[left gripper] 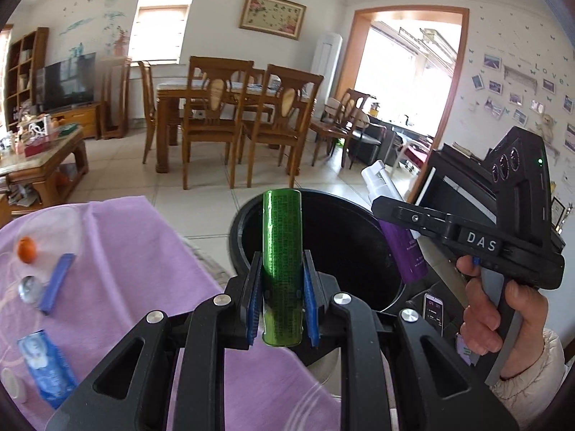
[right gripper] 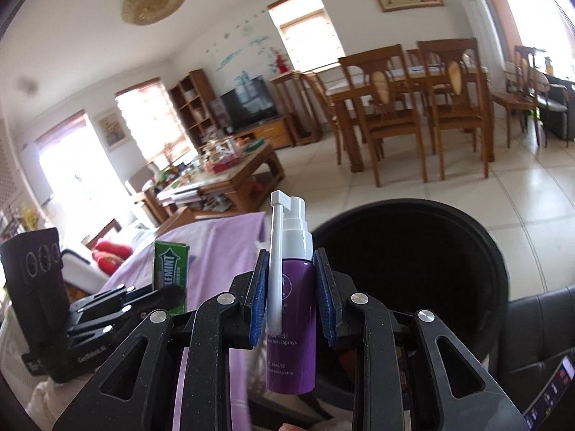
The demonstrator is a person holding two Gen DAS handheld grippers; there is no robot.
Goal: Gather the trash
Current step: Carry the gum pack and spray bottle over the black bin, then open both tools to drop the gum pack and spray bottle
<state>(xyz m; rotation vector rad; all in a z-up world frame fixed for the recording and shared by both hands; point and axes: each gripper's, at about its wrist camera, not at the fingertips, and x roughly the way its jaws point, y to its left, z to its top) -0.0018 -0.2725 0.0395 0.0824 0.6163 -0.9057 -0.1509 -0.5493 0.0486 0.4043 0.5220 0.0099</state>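
My left gripper (left gripper: 281,273) is shut on a green gum pack (left gripper: 281,262), held upright over the near rim of the black trash bin (left gripper: 345,222). My right gripper (right gripper: 291,287) is shut on a purple spray bottle (right gripper: 293,323) with a white nozzle, held at the left edge of the bin (right gripper: 431,251). The right gripper (left gripper: 406,215) with the bottle (left gripper: 404,248) also shows in the left wrist view, over the bin's right rim. The left gripper (right gripper: 151,301) with the gum pack (right gripper: 171,269) shows in the right wrist view.
A purple cloth (left gripper: 143,269) bears an orange cap (left gripper: 27,249), a blue stick (left gripper: 57,283), a silver lid (left gripper: 30,289), a blue packet (left gripper: 46,366) and a clear plastic cup (left gripper: 50,230). A phone (left gripper: 433,312) lies right of the bin. Dining chairs (left gripper: 215,122) stand beyond.
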